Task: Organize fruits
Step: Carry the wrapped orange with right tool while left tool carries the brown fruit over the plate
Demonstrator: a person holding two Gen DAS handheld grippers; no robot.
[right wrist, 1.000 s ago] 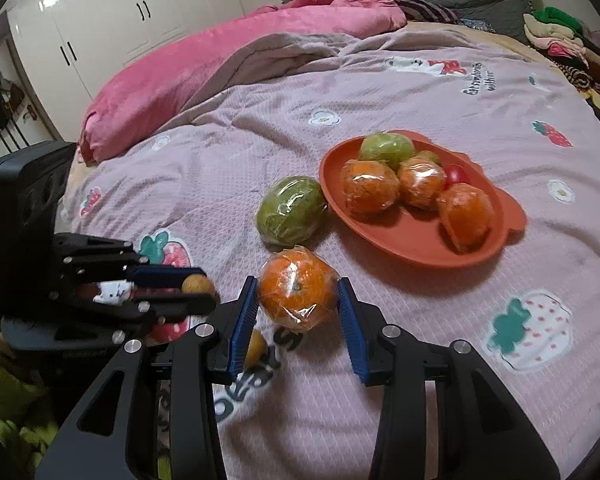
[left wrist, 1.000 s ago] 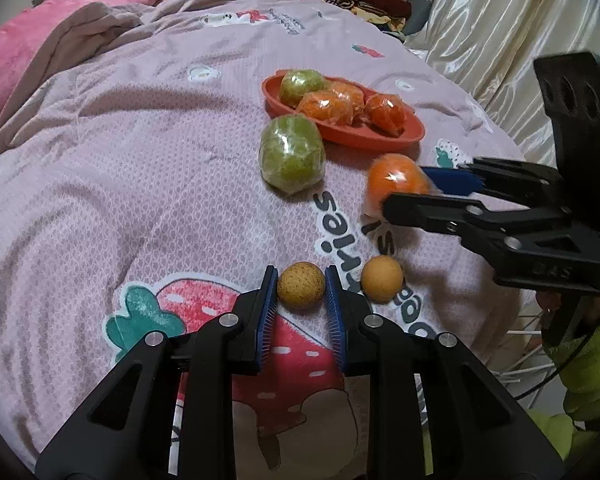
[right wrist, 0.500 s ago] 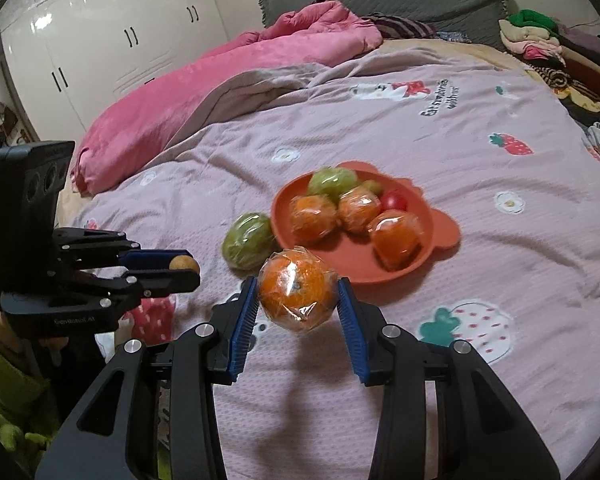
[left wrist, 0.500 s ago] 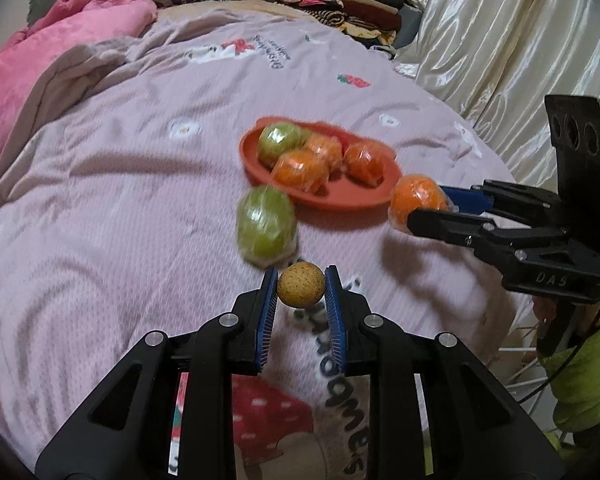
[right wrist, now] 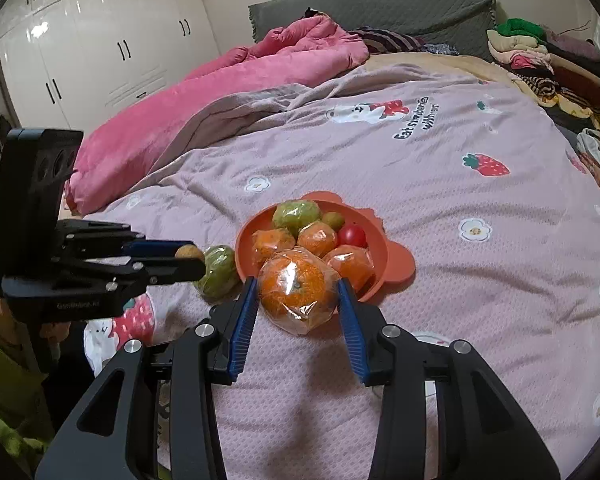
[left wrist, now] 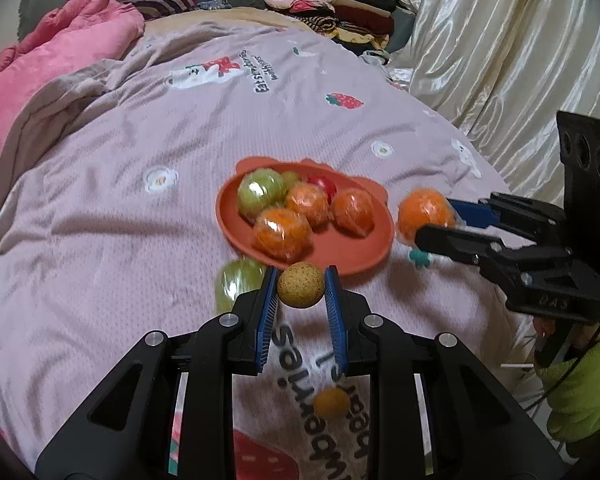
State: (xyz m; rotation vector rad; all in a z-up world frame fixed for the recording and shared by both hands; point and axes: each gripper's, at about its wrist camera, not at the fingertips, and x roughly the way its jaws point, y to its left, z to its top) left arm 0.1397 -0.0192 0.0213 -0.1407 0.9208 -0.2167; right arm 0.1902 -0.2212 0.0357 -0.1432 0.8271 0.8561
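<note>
My left gripper [left wrist: 301, 289] is shut on a small brown round fruit [left wrist: 301, 290] and holds it in the air just short of the orange plate [left wrist: 352, 258]. My right gripper [right wrist: 298, 294] is shut on a plastic-wrapped orange [right wrist: 297, 289], lifted near the plate's [right wrist: 396, 270] front rim. The plate holds several wrapped oranges [left wrist: 282, 232], a wrapped green fruit [left wrist: 260, 196] and a red fruit [right wrist: 352, 236]. Another wrapped green fruit [left wrist: 236, 284] lies on the bedspread left of the plate. A small orange-brown fruit [left wrist: 331, 402] lies on the bedspread below my left gripper.
Everything rests on a soft pink strawberry-print bedspread [left wrist: 120, 208]. A pink duvet [right wrist: 220, 92] is heaped at the far left. Folded clothes [left wrist: 332, 8] are stacked at the far end. A cream curtain [left wrist: 500, 52] hangs to the right.
Both grippers have lifted their fruits off the bedspread and carried them up and toward the plate. The left one left the second small fruit behind on the bedspread.
</note>
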